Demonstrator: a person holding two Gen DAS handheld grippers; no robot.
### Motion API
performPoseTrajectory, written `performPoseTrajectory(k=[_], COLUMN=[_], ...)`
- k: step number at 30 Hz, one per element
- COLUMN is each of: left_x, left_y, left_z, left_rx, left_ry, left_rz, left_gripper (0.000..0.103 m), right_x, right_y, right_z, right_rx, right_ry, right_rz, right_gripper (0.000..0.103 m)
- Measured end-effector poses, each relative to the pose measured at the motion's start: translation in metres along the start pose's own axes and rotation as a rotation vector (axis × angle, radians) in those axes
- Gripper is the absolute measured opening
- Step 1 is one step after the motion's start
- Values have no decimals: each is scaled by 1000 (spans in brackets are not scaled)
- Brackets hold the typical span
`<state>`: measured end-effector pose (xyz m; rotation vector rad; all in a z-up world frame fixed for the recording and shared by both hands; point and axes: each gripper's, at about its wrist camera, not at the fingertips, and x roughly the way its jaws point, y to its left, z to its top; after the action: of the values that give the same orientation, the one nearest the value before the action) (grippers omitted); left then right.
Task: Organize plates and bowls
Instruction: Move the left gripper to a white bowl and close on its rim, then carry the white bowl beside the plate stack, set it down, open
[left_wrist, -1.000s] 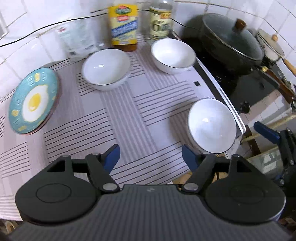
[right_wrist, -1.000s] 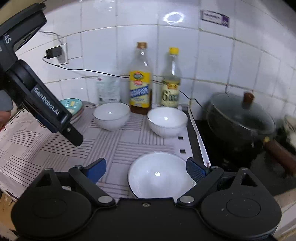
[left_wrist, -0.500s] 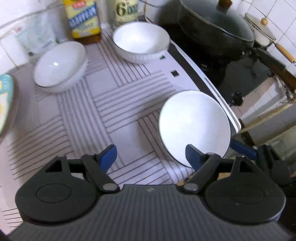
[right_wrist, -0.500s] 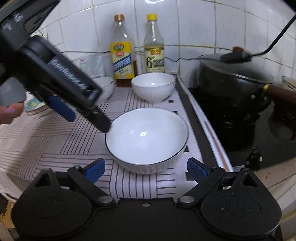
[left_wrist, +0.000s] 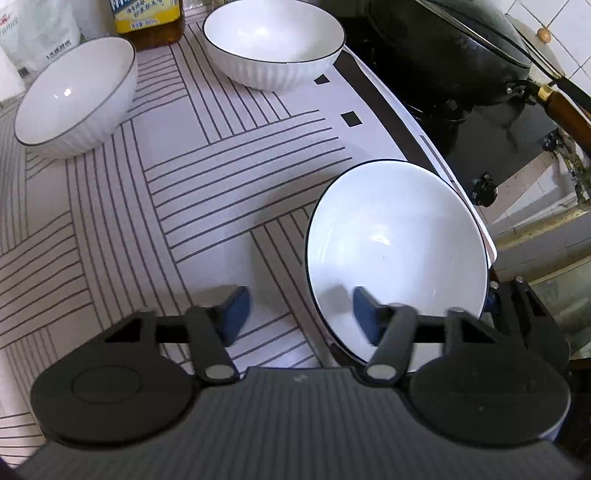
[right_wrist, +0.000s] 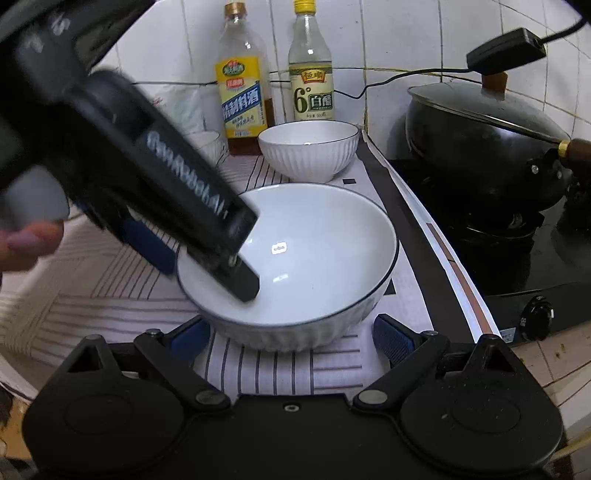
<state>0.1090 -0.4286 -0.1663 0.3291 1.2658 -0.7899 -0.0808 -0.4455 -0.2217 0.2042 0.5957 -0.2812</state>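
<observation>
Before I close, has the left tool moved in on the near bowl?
Yes. The left tool has dropped toward the near bowl, one finger now inside its rim; the far bowl has slid up-frame.

Left gripper spread wide — one blue fingertip inside the bowl, the other outside its rim. Right gripper spread wide — fingertips flanking the bowl's base, apart from it.

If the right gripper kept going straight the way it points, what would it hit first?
Most likely the near bowl: the right gripper is open with a finger on each side of its base, so the ribbed wall lies dead ahead. How far is unclear.
</observation>
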Motion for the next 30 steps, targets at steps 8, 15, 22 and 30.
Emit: performPoseTrajectory(k=[8, 15, 22, 30], left_x=[-3, -18, -48, -88], left_y=[0, 14, 37, 90], left_z=[1, -9, -25, -55], left_rx=[-16, -65, -138, -286], left_ry=[-10, 3, -31, -71], left_rz=[-52, -33, 39, 92], left_gripper=[14, 13, 13, 14], right_x=[5, 4, -1, 5], right_y=[1, 11, 35, 80], right_z=[10, 14, 28, 46], right_rx=[30, 18, -45, -158], right_ry=[1, 21, 14, 14], right_rz=[30, 68, 135, 271], right_gripper=[97, 97, 97, 97])
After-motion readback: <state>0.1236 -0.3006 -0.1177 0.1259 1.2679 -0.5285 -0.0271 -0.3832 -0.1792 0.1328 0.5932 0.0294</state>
